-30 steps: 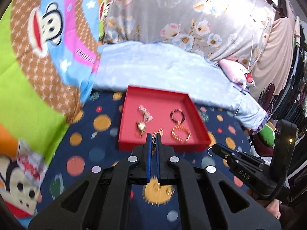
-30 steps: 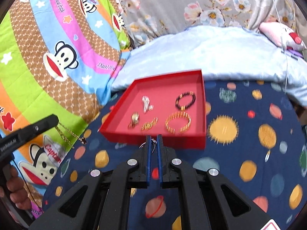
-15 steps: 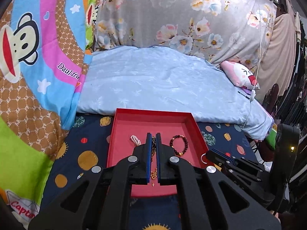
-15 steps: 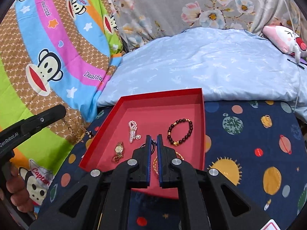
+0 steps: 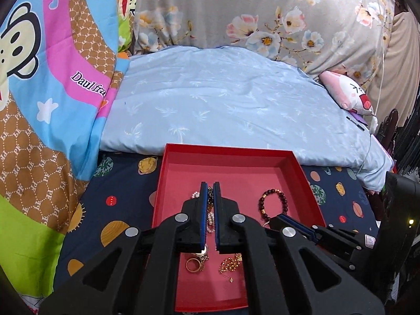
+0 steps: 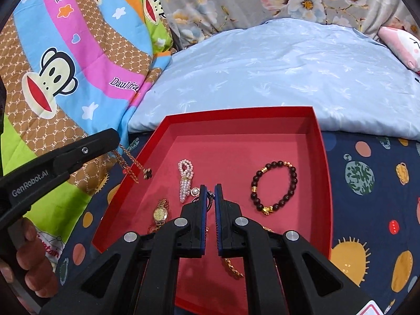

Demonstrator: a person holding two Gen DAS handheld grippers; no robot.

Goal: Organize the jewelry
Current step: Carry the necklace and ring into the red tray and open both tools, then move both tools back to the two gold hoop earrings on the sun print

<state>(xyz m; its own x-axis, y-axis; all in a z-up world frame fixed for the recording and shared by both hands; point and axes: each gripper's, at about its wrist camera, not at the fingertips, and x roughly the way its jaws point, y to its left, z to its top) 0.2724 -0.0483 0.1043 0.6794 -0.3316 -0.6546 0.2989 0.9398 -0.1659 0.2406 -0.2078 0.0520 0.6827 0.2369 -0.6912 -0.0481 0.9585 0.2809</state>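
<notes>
A red tray lies on the planet-print sheet. In it are a dark bead bracelet, a pearl strand, a gold watch and a gold chain bracelet. My left gripper is shut on a gold chain necklace with a black clover pendant, which hangs over the tray's left rim. My right gripper is shut on a small ring above the tray's middle.
A pale blue quilt lies behind the tray. A bright monkey-print blanket is piled at the left. A pink plush toy sits at the far right. Floral fabric hangs at the back.
Both grippers have moved forward from in front of the tray to over it, each still shut on its piece. The necklace now hangs at the tray's left rim.
</notes>
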